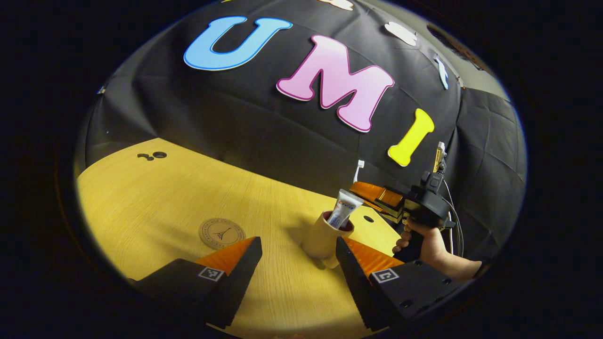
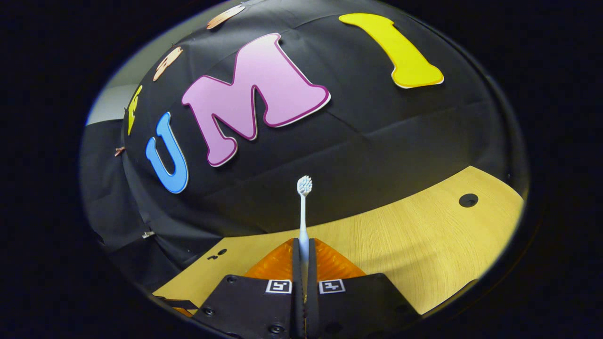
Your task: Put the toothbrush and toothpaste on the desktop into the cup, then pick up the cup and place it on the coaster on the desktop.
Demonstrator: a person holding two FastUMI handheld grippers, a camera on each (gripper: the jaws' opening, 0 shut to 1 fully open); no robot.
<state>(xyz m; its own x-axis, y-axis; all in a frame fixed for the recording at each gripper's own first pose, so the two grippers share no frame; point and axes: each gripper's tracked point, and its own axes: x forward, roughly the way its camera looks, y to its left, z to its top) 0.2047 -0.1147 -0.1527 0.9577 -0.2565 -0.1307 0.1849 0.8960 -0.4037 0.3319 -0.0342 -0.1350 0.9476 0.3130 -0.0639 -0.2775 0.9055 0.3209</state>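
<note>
The wooden desktop (image 1: pixel 155 197) carries the work; several round holes (image 1: pixel 159 154) are cut in it near the far left edge, and one more lies just beyond the cup.

Left gripper (image 1: pixel 297 249): jaws spread wide, holding nothing, low over the desktop. Its right finger (image 1: pixel 351 256) sits just in front of the cup's base; whether they touch cannot be told.

Right gripper (image 2: pixel 304 256): clamped on the toothbrush (image 2: pixel 304 207), both fingers pressed against the lower handle. In the left gripper view it is seen raised behind and to the right of the cup, held by a hand (image 1: pixel 426 245).

Cup (image 1: pixel 324 238): tan, standing on the desktop, tilted a little toward the right. It is well apart from the coaster.

Toothpaste (image 1: pixel 344 209): standing in the cup, crimped end up, projecting above the rim.

Coaster (image 1: pixel 221 233): round, flat on the desktop left of the cup, unoccupied.

Toothbrush: upright, bristle head at top, clear of the cup.
</note>
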